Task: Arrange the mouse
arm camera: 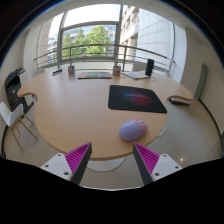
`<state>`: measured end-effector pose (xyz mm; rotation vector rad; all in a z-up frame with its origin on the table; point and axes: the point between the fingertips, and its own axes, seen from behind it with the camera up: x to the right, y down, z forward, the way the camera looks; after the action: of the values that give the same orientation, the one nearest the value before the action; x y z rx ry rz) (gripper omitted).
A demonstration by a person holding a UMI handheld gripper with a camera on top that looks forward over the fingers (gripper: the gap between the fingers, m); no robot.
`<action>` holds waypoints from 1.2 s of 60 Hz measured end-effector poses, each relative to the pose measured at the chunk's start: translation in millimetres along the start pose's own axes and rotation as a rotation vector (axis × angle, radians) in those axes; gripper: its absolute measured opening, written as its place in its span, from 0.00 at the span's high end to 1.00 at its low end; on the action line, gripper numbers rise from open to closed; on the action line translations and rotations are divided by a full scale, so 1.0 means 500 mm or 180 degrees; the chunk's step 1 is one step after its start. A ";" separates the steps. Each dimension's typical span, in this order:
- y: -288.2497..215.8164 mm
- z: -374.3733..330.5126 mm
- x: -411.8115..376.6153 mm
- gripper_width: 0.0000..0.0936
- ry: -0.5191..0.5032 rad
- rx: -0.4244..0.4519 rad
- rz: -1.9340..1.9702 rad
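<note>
A pale lilac mouse (133, 130) lies on the round wooden table (70, 110), near its front edge, just ahead of my fingers and a little toward the right one. A dark mouse mat (135, 97) with a reddish print lies beyond the mouse, toward the right. My gripper (113, 158) is open and empty, held above the table's front edge. Its magenta pads (147, 157) stand wide apart with nothing between them.
A black chair (15, 85) stands at the table's left. A laptop or tablet (94, 74), a dark speaker (150, 67) and a small object (71, 70) sit at the far side by the windows. A book (180, 99) lies at the right edge.
</note>
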<state>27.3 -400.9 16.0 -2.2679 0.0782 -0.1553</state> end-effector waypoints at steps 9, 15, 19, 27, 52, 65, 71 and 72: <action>0.003 0.100 0.065 0.10 -0.0076 -0.0111 0.0150; -0.023 0.136 0.089 0.10 -0.0147 -0.0108 0.0243; -0.034 0.149 0.094 0.10 -0.0192 -0.0122 0.0331; -0.065 0.187 0.103 0.10 -0.0202 -0.0144 0.0396; -0.098 0.244 0.131 0.44 0.0103 -0.0241 0.0428; -0.104 0.218 0.117 0.53 0.0023 -0.0274 0.0245; -0.178 0.172 0.112 0.53 -0.0083 -0.0065 0.0122; -0.199 0.163 0.112 0.53 -0.0103 -0.0004 0.0109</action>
<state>94.3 -280.9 44.6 -2.2681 0.1000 -0.1007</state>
